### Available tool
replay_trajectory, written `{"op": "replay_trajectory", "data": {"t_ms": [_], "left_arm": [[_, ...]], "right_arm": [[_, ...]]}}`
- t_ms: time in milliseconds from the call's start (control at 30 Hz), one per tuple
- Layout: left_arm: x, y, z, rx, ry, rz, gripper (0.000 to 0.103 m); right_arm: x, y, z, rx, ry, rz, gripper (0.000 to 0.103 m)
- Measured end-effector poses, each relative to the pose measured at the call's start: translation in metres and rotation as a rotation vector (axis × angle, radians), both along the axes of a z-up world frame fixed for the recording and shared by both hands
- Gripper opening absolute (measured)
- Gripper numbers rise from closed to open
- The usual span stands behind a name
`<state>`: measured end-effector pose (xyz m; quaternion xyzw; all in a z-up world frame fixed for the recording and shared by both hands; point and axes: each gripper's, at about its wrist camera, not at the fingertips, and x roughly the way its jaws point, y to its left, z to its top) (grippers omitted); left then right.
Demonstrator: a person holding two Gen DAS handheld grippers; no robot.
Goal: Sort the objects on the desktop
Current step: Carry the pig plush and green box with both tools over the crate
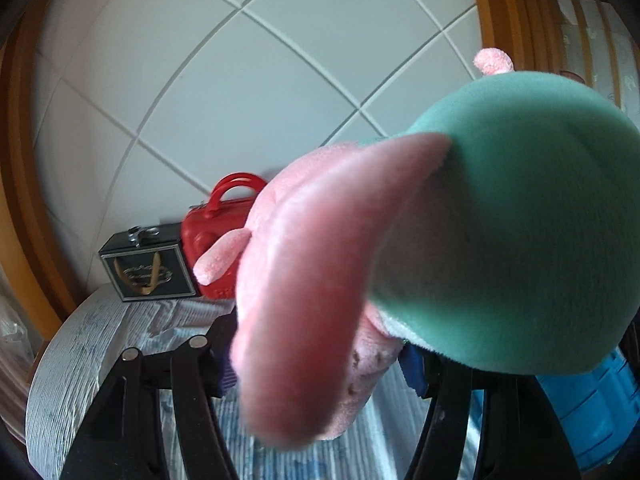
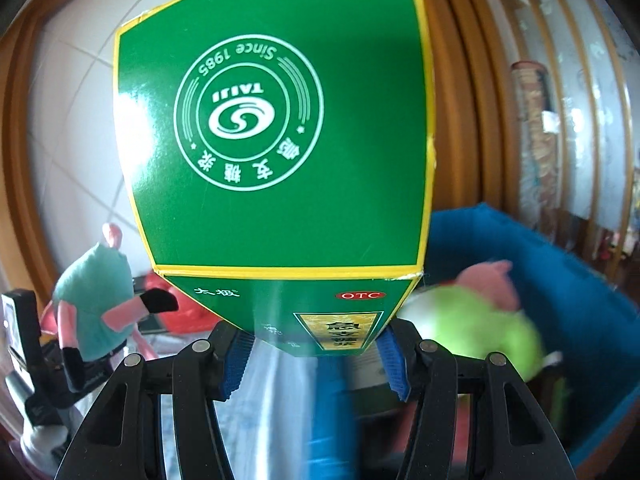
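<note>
Left gripper (image 1: pixel 316 364) clamped on pink-and-teal plush (image 1: pixel 500 232); right gripper (image 2: pixel 316 360) clamped on green box (image 2: pixel 276 152); blue bin (image 2: pixel 560 280) at 3 o'clock.

My left gripper (image 1: pixel 316 364) and right gripper (image 2: pixel 316 360) share glossy black plastic linkage arms, round silver pivot pins and ribbed blue finger pads (image 2: pixel 236 360).
</note>
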<state>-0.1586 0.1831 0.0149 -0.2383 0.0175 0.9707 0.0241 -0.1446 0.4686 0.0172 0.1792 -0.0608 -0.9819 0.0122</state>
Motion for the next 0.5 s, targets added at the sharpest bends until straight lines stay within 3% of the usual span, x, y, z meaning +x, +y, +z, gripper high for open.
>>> {"op": "replay_trajectory", "data": {"t_ms": [100, 233, 267, 367, 433, 500], "left_arm": [[-0.019, 0.058, 0.019, 0.0, 0.008, -0.054, 0.063], [-0.049, 0.128, 0.042, -0.002, 0.006, -0.108, 0.063], [-0.057, 0.144, 0.047, -0.01, 0.004, -0.115, 0.063], [-0.083, 0.189, 0.059, -0.014, -0.022, -0.145, 0.063], [-0.104, 0.217, 0.064, -0.025, -0.056, -0.161, 0.063], [-0.123, 0.24, 0.065, -0.036, -0.089, -0.172, 0.063]], "right_arm": [[-0.018, 0.045, 0.012, 0.012, -0.003, -0.031, 0.056], [-0.078, 0.094, 0.025, 0.029, -0.035, -0.044, 0.056], [-0.075, 0.093, 0.026, 0.032, -0.045, -0.047, 0.056], [-0.116, 0.122, 0.029, 0.037, -0.077, -0.061, 0.056], [-0.099, 0.146, 0.027, 0.039, -0.093, -0.068, 0.056], [-0.111, 0.168, 0.027, 0.048, -0.11, -0.082, 0.056]]}}
